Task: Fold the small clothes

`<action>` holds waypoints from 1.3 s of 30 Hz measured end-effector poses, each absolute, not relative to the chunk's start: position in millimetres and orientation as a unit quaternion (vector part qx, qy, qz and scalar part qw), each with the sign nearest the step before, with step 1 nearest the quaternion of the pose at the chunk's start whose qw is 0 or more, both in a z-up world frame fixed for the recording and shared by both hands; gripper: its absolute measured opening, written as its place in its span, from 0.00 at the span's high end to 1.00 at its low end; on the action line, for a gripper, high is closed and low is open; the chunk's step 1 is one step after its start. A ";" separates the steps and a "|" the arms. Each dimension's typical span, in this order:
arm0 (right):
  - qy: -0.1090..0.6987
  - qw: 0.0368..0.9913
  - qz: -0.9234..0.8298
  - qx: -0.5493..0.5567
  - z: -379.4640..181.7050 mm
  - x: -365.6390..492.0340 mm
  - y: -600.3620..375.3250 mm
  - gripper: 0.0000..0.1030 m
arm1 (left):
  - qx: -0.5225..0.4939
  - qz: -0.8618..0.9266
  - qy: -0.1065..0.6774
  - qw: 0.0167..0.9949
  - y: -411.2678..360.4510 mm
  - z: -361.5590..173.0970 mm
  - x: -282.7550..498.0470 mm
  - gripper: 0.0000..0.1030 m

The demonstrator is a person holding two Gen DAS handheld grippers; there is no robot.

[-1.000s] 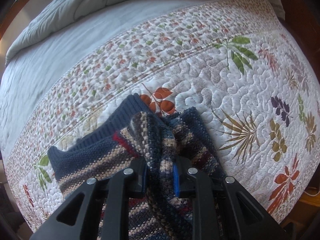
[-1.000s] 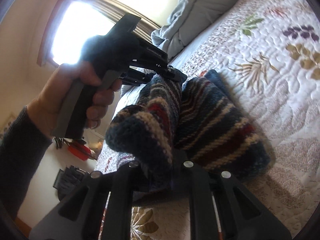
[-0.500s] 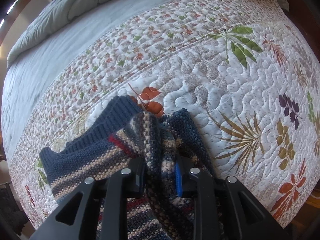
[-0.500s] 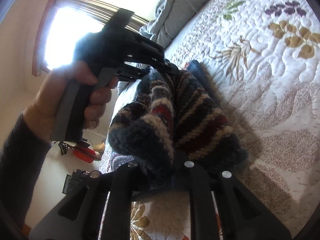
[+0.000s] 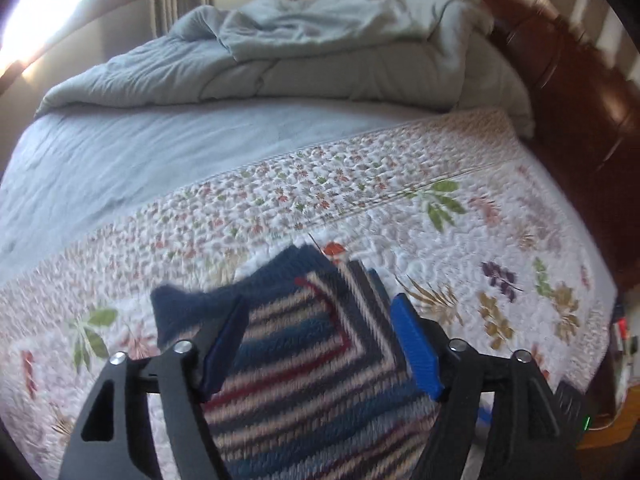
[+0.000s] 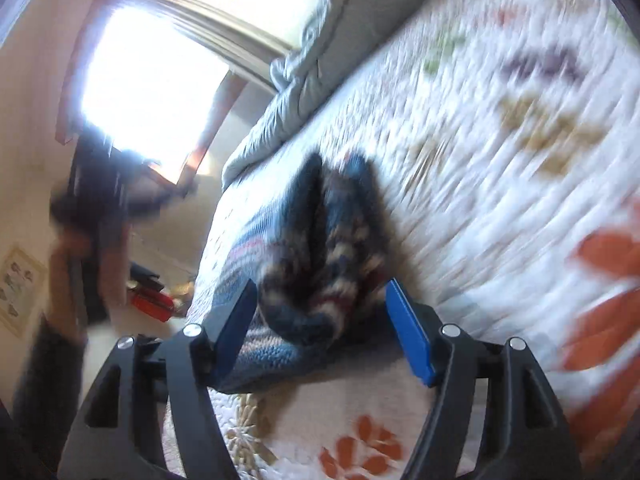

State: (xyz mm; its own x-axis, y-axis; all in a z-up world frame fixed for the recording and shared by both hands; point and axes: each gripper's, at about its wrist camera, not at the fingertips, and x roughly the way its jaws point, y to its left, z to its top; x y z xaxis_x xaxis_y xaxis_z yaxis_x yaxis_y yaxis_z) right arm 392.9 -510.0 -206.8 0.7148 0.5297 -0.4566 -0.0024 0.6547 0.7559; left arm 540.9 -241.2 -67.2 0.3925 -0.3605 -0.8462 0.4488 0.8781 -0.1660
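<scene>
A small knitted sweater (image 5: 304, 344) lies folded on the quilt (image 5: 360, 216) near the bed's near edge. Its yarn is chunky and looped, in bands of navy, cream, light blue and dark red; in the left wrist view the stripes meet at a mitred corner where one layer is turned over another, and a plain navy ribbed edge shows at the far left of the bundle. In the right wrist view the sweater (image 6: 320, 248) reads as a thick, soft mound with a deep crease down its middle, resting on the quilt; that view is motion-blurred, so the finer stitch detail is lost.

The left tool (image 5: 320, 344) is spread wide, its black angular arms and blue ribbed pads (image 5: 416, 348) standing on either side of the sweater and gripping nothing. The right tool (image 6: 320, 328) is likewise spread wide, blue pads (image 6: 408, 332) flanking the near end of the bundle, with no cloth pinched between them.

The quilt is white, puckered with meandering stitching, and printed with leaf sprigs in orange, green, purple and ochre, with a band of smaller flowers along its far side. Beyond it lies a smooth pale blue sheet (image 5: 160, 152), and at the far end a rumpled grey-blue comforter (image 5: 320, 48) is heaped up. A glossy dark wooden bed frame (image 5: 576, 104) curves along the right. A bright window (image 6: 148, 80) glares at the left of the right wrist view.
</scene>
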 end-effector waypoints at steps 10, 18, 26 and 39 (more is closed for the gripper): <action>0.507 0.797 0.248 0.214 -180.8 473.4 -459.1 0.51 | -0.048 -0.282 0.516 0.807 -138.4 -126.5 459.6 0.25; 0.513 0.789 0.203 0.271 -200.0 448.8 -499.5 0.84 | -0.059 -0.325 0.527 0.783 -142.0 -155.6 442.8 0.25; 0.474 0.785 0.226 0.329 -204.9 406.4 -522.5 0.48 | -0.089 -0.328 0.534 0.775 -127.6 -175.3 440.1 0.24; 0.471 0.812 0.213 0.270 -168.4 452.5 -513.6 0.46 | -0.053 -0.325 0.530 0.781 -134.9 -167.8 439.9 0.23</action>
State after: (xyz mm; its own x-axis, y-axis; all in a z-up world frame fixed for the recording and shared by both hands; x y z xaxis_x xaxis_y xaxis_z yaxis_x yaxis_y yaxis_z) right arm 452.5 -513.6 -168.4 0.4651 0.6003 -0.6507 -0.0907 0.7634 0.6395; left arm 439.9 -134.9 -167.8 0.2267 -0.5644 -0.7938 0.4528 0.7826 -0.4271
